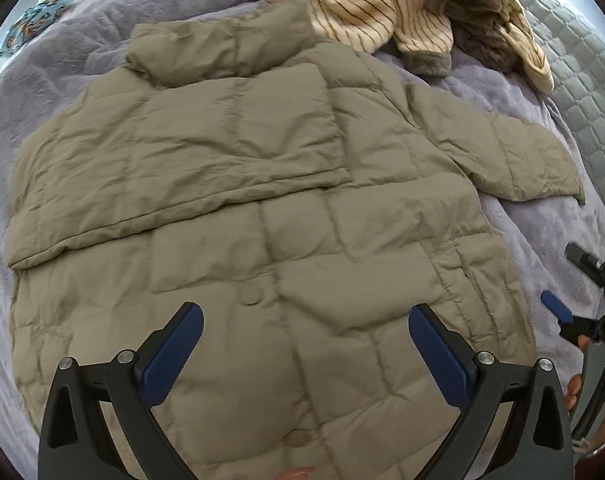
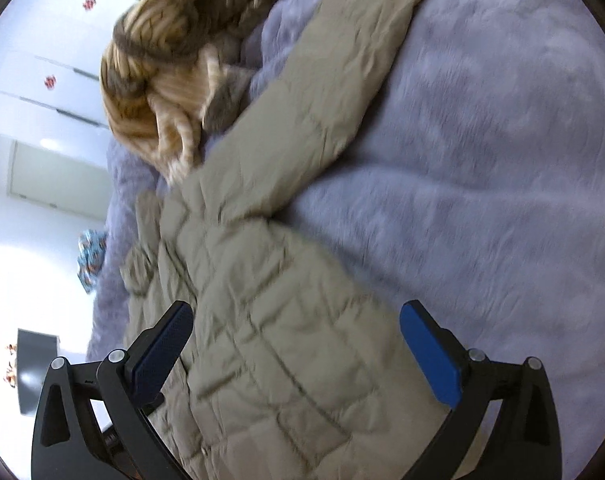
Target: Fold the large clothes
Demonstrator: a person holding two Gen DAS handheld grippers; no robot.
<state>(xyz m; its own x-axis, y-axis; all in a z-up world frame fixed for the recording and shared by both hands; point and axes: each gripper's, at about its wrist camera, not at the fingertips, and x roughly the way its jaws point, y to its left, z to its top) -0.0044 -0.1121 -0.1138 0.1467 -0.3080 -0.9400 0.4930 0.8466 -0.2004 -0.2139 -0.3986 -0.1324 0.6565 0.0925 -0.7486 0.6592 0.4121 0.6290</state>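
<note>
Both grippers hang over a khaki quilted jacket (image 1: 262,208) spread flat on a lavender plush blanket (image 1: 82,40), and both are spread wide with nothing held between their blue pads. Left gripper (image 1: 305,334) points steeply down at the lower front of the jacket, near its round snap buttons, its fingers clear of the fabric. One sleeve is already folded across the chest; the other sleeve (image 1: 518,160) lies stretched out to the side on the blanket. Right gripper (image 2: 296,334) is tilted less steeply and rolled, so its view shows the jacket running diagonally, with the outstretched sleeve ahead of its fingers. In the left wrist view it appears at the right edge, with fingers of the person's hand (image 1: 574,388) wrapped on its handle. A striped beige garment (image 1: 382,4) lies heaped beyond the collar.
</note>
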